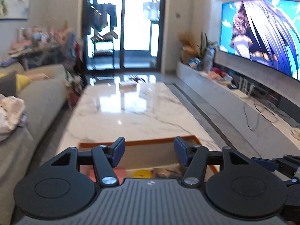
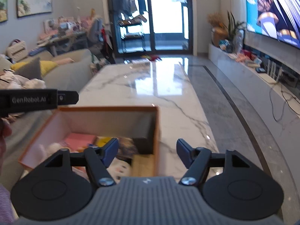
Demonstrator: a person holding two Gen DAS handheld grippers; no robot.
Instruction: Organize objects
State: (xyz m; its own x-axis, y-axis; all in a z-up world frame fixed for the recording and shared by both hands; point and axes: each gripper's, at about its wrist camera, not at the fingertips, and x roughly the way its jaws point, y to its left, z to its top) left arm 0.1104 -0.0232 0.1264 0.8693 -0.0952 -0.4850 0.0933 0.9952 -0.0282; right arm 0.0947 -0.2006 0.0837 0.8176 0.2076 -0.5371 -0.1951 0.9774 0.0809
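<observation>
An orange cardboard box (image 2: 110, 109) with a pale inside stands on the near end of a white marble table (image 2: 146, 86). Inside lie a pink item (image 2: 79, 138), a dark block (image 2: 143, 133), a printed card and other blurred pieces. The left wrist view shows the same box (image 1: 161, 142), with a yellow round item (image 1: 142, 174) and a pink one (image 1: 120, 173) in it. My left gripper (image 1: 149, 151) hangs above the box, open and empty. My right gripper (image 2: 148, 151) is open and empty over the box's right wall. The left gripper's body (image 2: 37, 100) juts in at the left.
A grey sofa (image 2: 65, 73) with cushions and clothes runs along the table's left side. A TV (image 1: 262, 31) hangs over a long white console (image 1: 234, 101) on the right. A small box (image 1: 127, 87) sits at the table's far end, before glass doors.
</observation>
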